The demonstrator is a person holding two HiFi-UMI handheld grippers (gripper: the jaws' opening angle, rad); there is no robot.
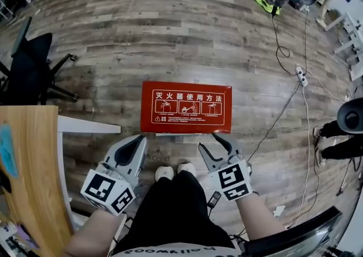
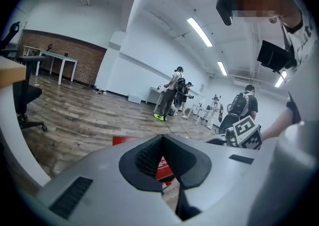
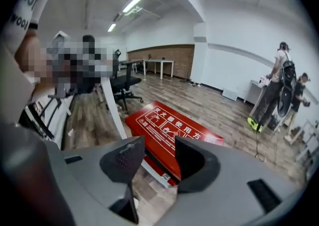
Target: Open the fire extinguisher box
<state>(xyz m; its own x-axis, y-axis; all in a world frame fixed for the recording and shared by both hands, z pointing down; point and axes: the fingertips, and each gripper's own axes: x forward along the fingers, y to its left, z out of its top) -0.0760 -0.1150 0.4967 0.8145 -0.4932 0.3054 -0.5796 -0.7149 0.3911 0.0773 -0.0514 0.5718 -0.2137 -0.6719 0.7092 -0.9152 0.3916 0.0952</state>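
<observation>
1. Flat on the floor point(image 1: 170, 34), label side up, lid down: red box point(image 1: 186, 107).
2. Just short of the box's near left corner: left gripper point(image 1: 139, 139), clear of the box.
3. In the left gripper view, jaws of that gripper point(image 2: 162, 136) closed tip to tip, gripping nothing; a sliver of the box point(image 2: 166, 168) red in the gap below the tips.
4. By the box's near edge, toward its right end: right gripper point(image 1: 211, 143), tips just beside the edge; touching or not, cannot tell.
5. In the right gripper view, jaws of that gripper point(image 3: 159, 142) moderately apart and empty; beyond them the box point(image 3: 172, 130), with a small metal latch point(image 3: 165, 175) on its near side.
6. On the near side of the box, between the two grippers: the person's shoes point(image 1: 176, 171).
7. Left of the box, near the left gripper: wooden desk point(image 1: 28, 176); further left and well apart: black chair point(image 1: 28, 68).
8. Right of the box, well apart: power strip point(image 1: 301, 74) with a cable point(image 1: 278, 115) trailing back toward the person.
9. Far beyond the box: standing people point(image 2: 172, 93).
</observation>
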